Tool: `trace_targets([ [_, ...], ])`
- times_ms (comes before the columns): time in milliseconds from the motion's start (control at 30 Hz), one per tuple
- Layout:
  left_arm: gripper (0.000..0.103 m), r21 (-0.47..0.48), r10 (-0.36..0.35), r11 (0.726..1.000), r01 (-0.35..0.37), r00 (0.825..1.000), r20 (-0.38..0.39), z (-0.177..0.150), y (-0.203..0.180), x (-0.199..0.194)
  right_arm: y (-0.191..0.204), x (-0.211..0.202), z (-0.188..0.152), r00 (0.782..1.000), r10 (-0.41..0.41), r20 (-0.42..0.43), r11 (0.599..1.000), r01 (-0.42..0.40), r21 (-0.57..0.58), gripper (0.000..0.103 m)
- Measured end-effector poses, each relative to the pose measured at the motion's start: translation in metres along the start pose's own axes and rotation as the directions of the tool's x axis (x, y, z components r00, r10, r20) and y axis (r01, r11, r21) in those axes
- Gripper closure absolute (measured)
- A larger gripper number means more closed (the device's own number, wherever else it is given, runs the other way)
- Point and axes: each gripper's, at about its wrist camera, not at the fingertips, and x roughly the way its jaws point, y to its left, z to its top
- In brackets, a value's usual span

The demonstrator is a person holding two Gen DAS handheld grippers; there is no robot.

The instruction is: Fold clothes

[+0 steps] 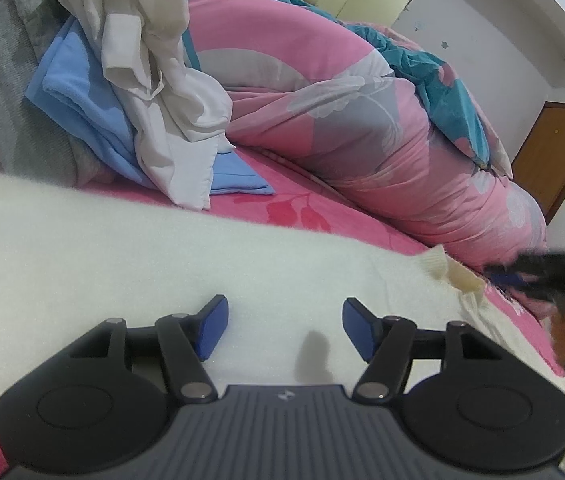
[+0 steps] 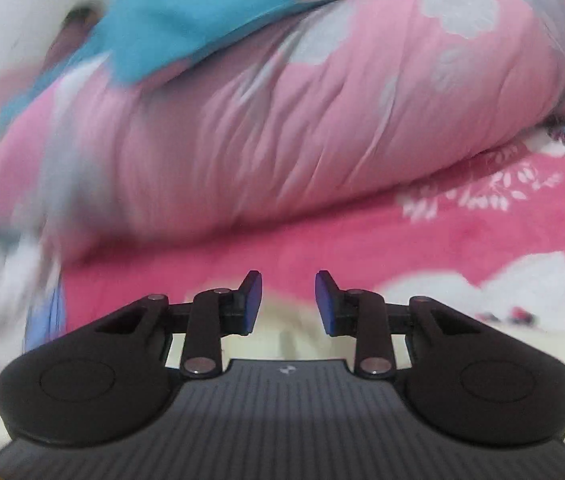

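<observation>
fluffy white knit sweater (image 1: pixel 122 248): lay spread on pink bed sheet (image 1: pixel 290 208), seemed soft, light, limp; best pinched at ribbed cuff (image 1: pixel 438 262). left hand-held gripper (image 1: pixel 284 326) and right hand-held gripper (image 2: pixel 288 300) spread, empty.

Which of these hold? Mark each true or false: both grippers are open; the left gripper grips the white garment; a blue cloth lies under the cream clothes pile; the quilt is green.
1. Both grippers are open. True: the left gripper and the right gripper both show a gap.
2. The left gripper grips the white garment. False: its jaws are apart above it.
3. A blue cloth lies under the cream clothes. True.
4. The quilt is green. False: pink with teal.
</observation>
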Motion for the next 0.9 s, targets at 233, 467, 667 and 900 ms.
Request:
trace_targets([
  [233, 0.038, 0.006, 0.004, 1.000, -0.004, 1.000, 0.002, -0.001, -0.001, 0.000, -0.008, 0.043, 0.004, 0.991, -0.107, -0.082, 0.991, 0.100, -0.085, 0.075],
  [467, 0.038, 0.000, 0.000, 1.000, 0.000, 1.000, 0.003, -0.001, -0.001, -0.001, -0.053, 0.049, 0.036, 0.974, -0.219, 0.060, 0.959, 0.204, 0.197, 0.081],
  [667, 0.038, -0.003, 0.001, 1.000, -0.001, 1.000, 0.001, -0.001, -0.001, -0.001, -0.010, 0.017, 0.002, 0.999, -0.009, -0.054, 0.998, 0.006, -0.055, 0.082],
  [900, 0.038, -0.002, 0.001, 1.000, -0.001, 1.000, 0.003, -0.001, -0.001, -0.001, -0.005, 0.069, 0.019, 0.988, -0.148, -0.038, 0.986, 0.145, -0.078, 0.081],
])
